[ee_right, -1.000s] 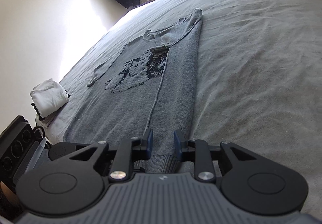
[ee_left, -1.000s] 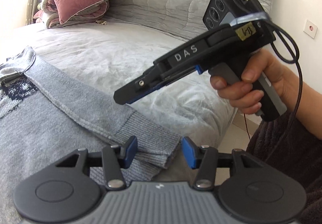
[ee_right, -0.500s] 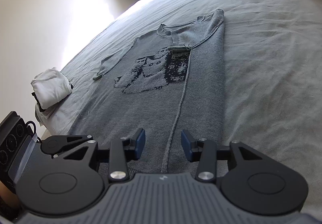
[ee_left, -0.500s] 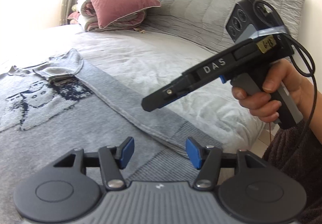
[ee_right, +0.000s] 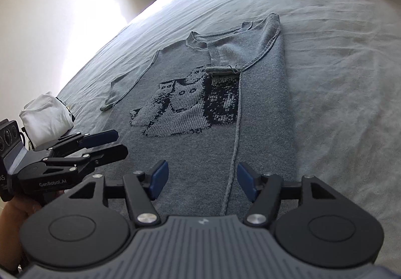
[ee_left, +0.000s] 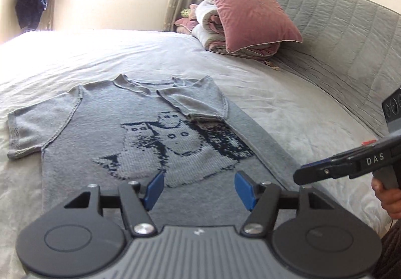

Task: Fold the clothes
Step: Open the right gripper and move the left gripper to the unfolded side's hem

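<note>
Currently your grey knitted cat-pattern sweater [ee_left: 140, 143] lies flat on the grey bed [ee_left: 288, 113], right side and sleeve folded inward. Both left gripper [ee_left: 198, 186] and right gripper [ee_right: 200, 181] hover at the near hem, fingers apart, gripping nothing, apparently clear of the cloth.

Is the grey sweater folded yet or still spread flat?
Partly folded: the grey sweater has its right side and sleeve turned over the front; the left sleeve lies spread.

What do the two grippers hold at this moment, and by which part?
Nothing is held. The left gripper and the right gripper are both open above the grey sweater, with empty space between their fingers.
</note>
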A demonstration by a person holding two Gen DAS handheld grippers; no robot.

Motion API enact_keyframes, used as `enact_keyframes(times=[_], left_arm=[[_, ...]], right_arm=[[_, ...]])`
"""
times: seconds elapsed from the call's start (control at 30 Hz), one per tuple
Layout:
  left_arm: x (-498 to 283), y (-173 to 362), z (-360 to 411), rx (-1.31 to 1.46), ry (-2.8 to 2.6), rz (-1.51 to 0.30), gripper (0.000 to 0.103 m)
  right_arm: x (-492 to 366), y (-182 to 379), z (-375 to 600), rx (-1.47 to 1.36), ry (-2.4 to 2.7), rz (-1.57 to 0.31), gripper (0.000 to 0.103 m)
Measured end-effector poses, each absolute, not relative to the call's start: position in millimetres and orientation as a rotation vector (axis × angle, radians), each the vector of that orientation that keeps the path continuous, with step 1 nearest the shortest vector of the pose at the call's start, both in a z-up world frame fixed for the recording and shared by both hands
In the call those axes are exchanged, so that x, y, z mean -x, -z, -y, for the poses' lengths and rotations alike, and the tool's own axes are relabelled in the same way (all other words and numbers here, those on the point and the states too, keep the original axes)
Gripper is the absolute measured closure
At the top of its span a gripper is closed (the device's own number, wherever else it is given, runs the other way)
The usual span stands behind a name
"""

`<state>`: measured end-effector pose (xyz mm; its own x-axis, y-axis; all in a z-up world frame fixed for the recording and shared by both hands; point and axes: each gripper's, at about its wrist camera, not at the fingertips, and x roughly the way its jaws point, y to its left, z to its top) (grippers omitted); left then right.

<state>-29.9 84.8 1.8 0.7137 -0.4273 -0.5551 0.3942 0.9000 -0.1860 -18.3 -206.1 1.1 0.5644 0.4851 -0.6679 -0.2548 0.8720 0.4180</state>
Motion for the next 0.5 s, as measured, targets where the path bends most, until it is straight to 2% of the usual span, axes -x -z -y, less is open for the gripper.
enact_keyframes(times=[0.3, 0.5], left_arm=[[-26, 3, -147, 0.042, 0.184, -0.616, 0.039], [-46, 14, -199, 0.129, -0.002, -0.565, 0.038]], right_arm=[[-10, 9, 181, -0.265, -0.359, -0.86, 0.033], [-22, 17, 165, -0.249, -0.304, -0.836, 0.033]])
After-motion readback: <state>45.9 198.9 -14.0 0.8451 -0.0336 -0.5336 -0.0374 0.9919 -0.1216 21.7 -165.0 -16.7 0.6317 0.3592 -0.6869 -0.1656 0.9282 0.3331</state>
